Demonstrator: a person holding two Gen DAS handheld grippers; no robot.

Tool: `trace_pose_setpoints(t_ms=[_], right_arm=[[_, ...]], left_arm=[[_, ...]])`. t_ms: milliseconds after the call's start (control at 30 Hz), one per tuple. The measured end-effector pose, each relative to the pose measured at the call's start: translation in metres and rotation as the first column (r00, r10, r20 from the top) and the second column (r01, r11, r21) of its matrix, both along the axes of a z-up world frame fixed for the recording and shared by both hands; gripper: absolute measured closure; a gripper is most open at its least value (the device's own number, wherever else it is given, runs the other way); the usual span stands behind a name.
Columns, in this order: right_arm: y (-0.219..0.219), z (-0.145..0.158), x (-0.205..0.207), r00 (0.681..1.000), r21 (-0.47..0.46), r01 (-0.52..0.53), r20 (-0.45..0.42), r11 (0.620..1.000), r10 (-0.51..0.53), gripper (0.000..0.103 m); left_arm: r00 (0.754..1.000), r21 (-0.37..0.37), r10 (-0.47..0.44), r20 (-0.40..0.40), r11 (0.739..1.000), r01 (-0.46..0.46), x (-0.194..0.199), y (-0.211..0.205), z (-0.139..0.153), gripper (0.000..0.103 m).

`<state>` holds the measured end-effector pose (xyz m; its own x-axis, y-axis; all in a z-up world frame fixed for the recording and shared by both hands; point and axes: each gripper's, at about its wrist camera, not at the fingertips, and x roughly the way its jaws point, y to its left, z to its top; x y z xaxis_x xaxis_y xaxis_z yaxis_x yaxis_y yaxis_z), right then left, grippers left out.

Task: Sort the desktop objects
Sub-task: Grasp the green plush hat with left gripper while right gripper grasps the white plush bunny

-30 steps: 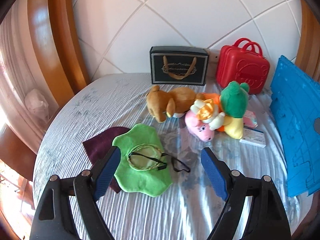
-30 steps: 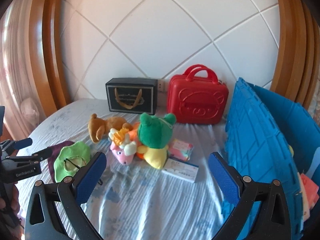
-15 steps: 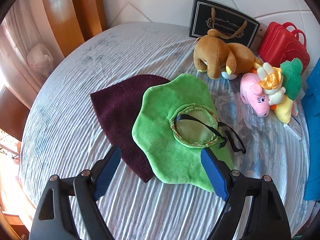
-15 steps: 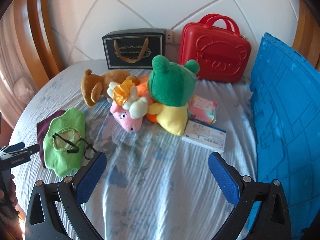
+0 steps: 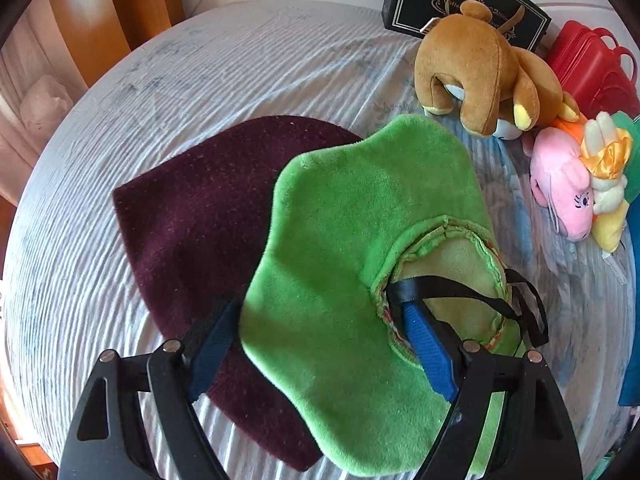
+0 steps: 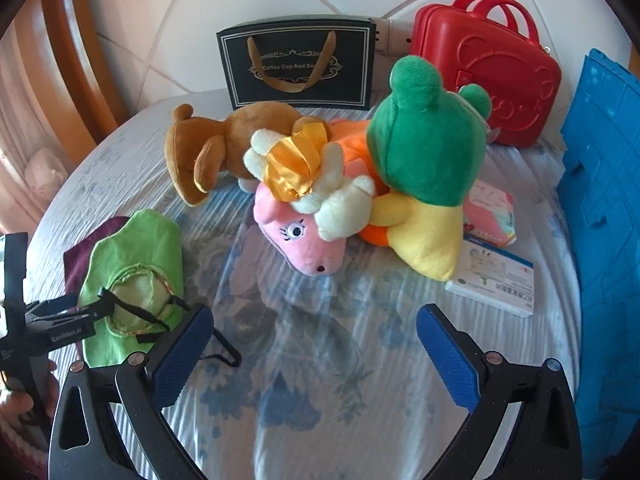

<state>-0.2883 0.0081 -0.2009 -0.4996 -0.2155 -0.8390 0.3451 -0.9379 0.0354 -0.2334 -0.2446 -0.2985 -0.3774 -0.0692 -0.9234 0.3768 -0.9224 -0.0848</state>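
Left tool (image 5: pixel 324 332) wide, straddling green hat (image 5: pixel 344 248); right tool (image 6: pixel 314 344) wide, empty.

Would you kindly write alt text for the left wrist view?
The open left gripper straddles a green plush hat, one finger under its brim, the other inside its opening. The hat overlaps a maroon cloth on a pale tablecloth; plush toys lie beyond.

Bare tablecloth (image 6: pixel 320 360) before plush pile (image 6: pixel 340 184)
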Motion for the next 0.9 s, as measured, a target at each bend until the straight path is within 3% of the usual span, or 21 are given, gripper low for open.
trace_pose_setpoints(t_ms=[67,133,200,267,400,533,667,700,767,800,900], right_arm=[[-0.003,-0.004,-0.009,1.0,0.002,0.006,-0.011,1.0,-0.006,0.0],[-0.004,-0.004,-0.018,1.0,-0.007,0.019,-0.017,1.0,-0.02,0.0],[-0.006,-0.001,-0.027,0.999,-0.015,0.021,-0.029,1.0,-0.022,0.0],[-0.01,0.003,-0.035,0.998,0.003,0.018,-0.059,1.0,-0.018,0.001],[-0.017,0.006,-0.052,0.996,0.013,0.008,-0.094,1.0,-0.007,0.001],[-0.028,0.0,-0.066,0.994,0.031,-0.015,-0.109,0.999,0.018,0.006],[-0.039,-0.011,-0.08,0.994,0.056,-0.032,-0.102,0.998,0.037,0.009],[-0.04,-0.015,-0.083,0.995,0.065,-0.032,-0.096,0.997,0.038,0.011],[-0.043,-0.021,-0.089,0.994,0.114,-0.017,-0.108,0.993,0.029,0.043],[-0.043,-0.023,-0.092,0.994,0.14,-0.004,-0.112,0.99,0.02,0.049],[-0.033,-0.017,-0.095,0.995,0.099,-0.002,-0.1,0.995,0.012,0.055]], left_arm=[[0.999,0.007,-0.015,-0.044,1.0,0.015,-0.005,0.002,0.0,0.037],[0.998,0.028,-0.041,-0.057,0.999,0.043,-0.017,0.007,0.003,0.074],[0.995,-0.034,-0.071,-0.076,0.997,0.068,-0.031,0.017,0.013,0.082],[0.988,-0.089,-0.104,-0.112,0.992,0.094,-0.047,0.028,0.027,0.085],[0.971,-0.12,-0.152,-0.185,0.984,0.131,-0.078,0.044,0.052,0.086],[0.951,-0.076,-0.182,-0.248,0.983,0.168,-0.103,0.058,0.072,0.088],[0.944,-0.081,-0.226,-0.239,0.974,0.212,-0.116,0.078,0.071,0.088],[0.945,-0.084,-0.235,-0.226,0.971,0.222,-0.117,0.082,0.067,0.088],[0.946,-0.087,-0.246,-0.212,0.969,0.233,-0.116,0.089,0.063,0.088],[0.946,-0.091,-0.248,-0.208,0.968,0.234,-0.115,0.091,0.064,0.088],[0.945,-0.105,-0.249,-0.214,0.967,0.231,-0.105,0.093,0.069,0.088]])
